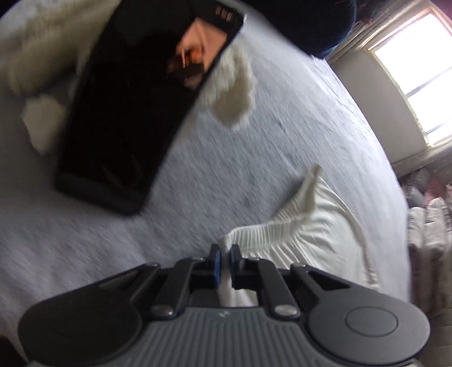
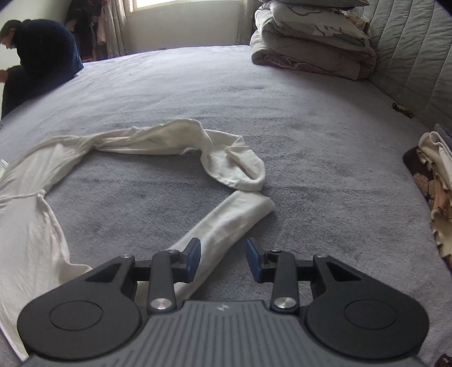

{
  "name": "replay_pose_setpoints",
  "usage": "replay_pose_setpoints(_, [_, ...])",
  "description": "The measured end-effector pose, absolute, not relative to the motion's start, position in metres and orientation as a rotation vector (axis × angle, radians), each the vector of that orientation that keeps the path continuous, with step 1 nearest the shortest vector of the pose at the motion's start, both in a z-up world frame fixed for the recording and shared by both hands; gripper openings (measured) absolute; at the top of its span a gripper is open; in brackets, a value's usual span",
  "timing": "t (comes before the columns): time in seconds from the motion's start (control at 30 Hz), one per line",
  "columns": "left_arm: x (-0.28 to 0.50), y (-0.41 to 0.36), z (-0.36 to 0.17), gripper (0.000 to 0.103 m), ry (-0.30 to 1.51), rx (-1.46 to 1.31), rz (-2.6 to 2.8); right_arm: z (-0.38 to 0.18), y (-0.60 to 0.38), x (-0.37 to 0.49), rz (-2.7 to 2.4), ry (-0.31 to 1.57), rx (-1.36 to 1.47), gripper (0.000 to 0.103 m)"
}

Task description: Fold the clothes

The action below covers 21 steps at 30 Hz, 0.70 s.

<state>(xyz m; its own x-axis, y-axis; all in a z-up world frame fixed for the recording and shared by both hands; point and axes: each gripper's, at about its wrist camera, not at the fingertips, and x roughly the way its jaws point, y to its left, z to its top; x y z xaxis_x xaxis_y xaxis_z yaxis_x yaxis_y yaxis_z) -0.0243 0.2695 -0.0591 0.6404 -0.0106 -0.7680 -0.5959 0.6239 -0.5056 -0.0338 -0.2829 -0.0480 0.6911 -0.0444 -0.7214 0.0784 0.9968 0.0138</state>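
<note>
**Inspector:** Grey bedcover (image 2: 282,118) spans the whole work surface. From the left: a seated person in dark clothing (image 2: 39,56) at the far edge, a window (image 2: 180,2) behind, folded quilts (image 2: 310,42) stacked far right.

**Clerk:** And the garment?

**Inspector:** White garment (image 2: 34,225) lies spread on the cover, its two long narrow parts curving rightward; one runs back under the right gripper (image 2: 223,261).

**Clerk:** Tongs?

**Inspector:** Left gripper (image 1: 223,264): jaws together, pinching the garment's ribbed edge (image 1: 271,228). A black phone (image 1: 135,107) lies beyond it. Right gripper: jaws apart, straddling the narrow part, pads not pressing it.
</note>
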Motion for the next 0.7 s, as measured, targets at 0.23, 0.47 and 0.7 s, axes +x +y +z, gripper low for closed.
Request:
replay_pose_setpoints(0.23, [-0.021,0.257,-0.056,0.02,0.841,-0.678,0.365,-0.053,-0.304,-0.029,-0.118,0.828,0.09,0.039])
replay_pose_setpoints(0.47, [-0.032,0.238,-0.025,0.043,0.71,-0.52,0.381,-0.06,-0.338,-0.017,-0.156,0.826,0.292,0.038])
replay_pose_setpoints(0.7, [-0.016,0.201,-0.02,0.048,0.739,-0.515,0.207,-0.07,-0.348,-0.004,-0.135,0.828,0.435,0.023])
